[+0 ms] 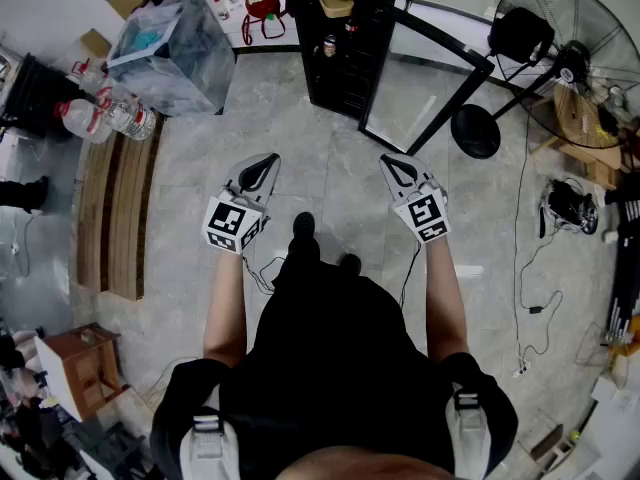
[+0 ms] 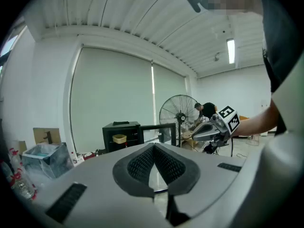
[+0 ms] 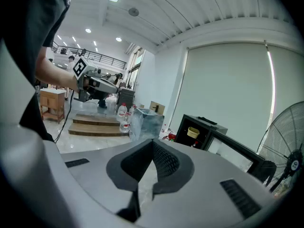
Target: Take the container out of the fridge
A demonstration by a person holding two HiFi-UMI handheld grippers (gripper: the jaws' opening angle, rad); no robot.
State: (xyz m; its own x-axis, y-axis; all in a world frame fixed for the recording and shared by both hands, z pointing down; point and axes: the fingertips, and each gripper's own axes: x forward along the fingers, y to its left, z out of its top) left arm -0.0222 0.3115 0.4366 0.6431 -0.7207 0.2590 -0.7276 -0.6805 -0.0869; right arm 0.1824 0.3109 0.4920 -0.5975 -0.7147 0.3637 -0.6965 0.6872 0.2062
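the task is judged to be at its opening stage. the black fridge (image 1: 372,63) is seen at the far side of the floor (image 1: 330,168), well apart from the person, with its glass door (image 1: 430,93) already swung open to the right. the container (image 1: 335,5), a pale yellow tub, is located on the upper shelf inside the fridge. it is untouched and no gripper is near it. small items are seen on a lower shelf but cannot be identified.

the left gripper (image 1: 262,168) and the right gripper (image 1: 397,170) are held side by side ahead of the body, both aimed toward the fridge and tipped slightly downward. in the left gripper view the jaws are shown pressed together at their tips with nothing between them. in the right gripper view the jaws are likewise shown closed tip to tip and empty.

done: the door is open and the container is exposed. left: the gap to the fridge is to be closed, one pair of jaws is to be spread, the container is to be pinched and drawn clear of the shelf. a floor fan (image 1: 565,43) stands to the right of the open door and should be avoided during the approach.
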